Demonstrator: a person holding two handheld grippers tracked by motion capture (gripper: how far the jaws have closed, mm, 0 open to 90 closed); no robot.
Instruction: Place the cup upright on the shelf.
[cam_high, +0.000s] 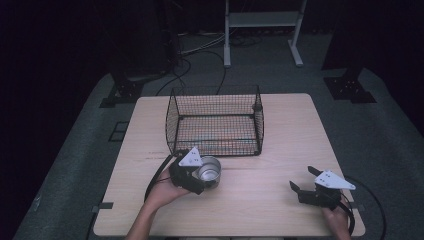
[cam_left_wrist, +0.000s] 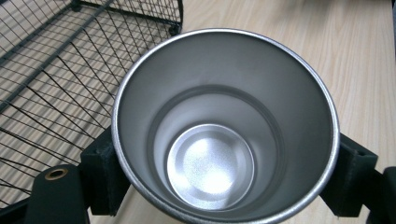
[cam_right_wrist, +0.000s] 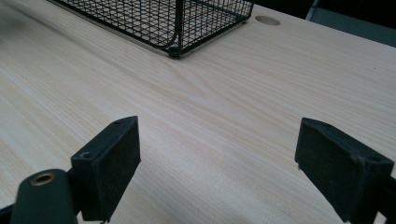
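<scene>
While the left gripper (cam_left_wrist: 224, 177) clamps a steel cup (cam_left_wrist: 224, 126) beside the wire basket (cam_high: 215, 120), the right gripper (cam_right_wrist: 233, 163) gapes unloaded.

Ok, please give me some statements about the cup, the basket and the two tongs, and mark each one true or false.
1. The left tongs grip the metal cup. True.
2. The cup sits inside the wire basket. False: it is on the table, in front of the basket.
3. The right tongs are open and hold nothing. True.
4. The cup holds liquid. False: the left gripper view shows its bare bottom.
5. The basket holds several items. False: nothing shows in it.
</scene>
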